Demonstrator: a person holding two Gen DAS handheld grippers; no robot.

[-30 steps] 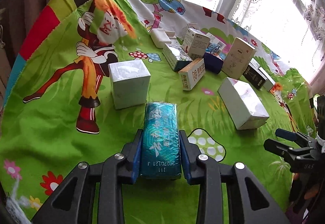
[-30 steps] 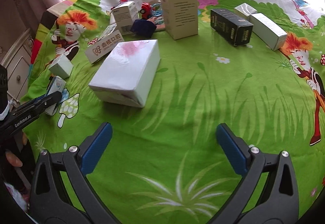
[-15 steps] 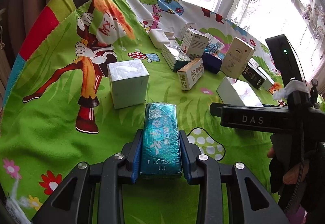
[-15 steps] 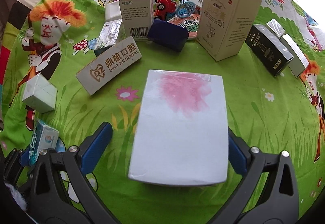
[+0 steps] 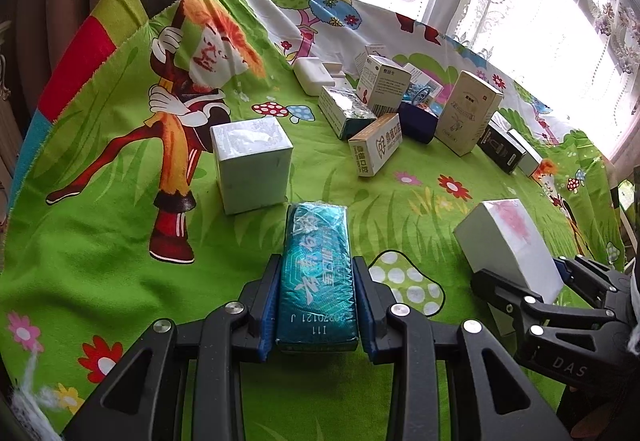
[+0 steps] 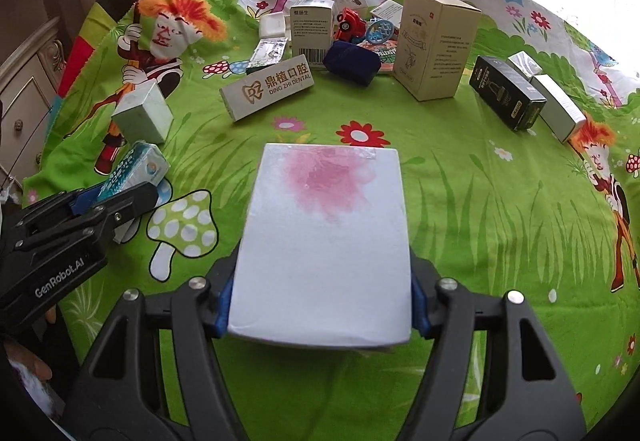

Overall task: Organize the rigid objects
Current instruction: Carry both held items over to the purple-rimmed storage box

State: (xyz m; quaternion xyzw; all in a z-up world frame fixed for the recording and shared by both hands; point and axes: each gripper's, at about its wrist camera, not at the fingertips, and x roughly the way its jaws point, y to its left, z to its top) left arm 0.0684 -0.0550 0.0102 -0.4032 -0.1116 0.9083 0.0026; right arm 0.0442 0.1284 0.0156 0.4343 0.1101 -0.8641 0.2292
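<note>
Two hand-held grippers, each with a box between its jaws, over a green cartoon tablecloth (image 6: 480, 225).

A teal packet (image 5: 317, 281) is clamped in the left gripper (image 5: 316, 305). The right gripper (image 6: 320, 301) is closing on a white box with a pink stain (image 6: 324, 241), its blue pads against both sides. Further away, a white cube (image 5: 252, 161) and a cluster of small boxes (image 6: 360, 41) are seen.

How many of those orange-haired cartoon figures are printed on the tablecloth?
2. One figure stands far left, beside the small white box; the other at the right edge, near the black box. Boxes may hide more.
</note>
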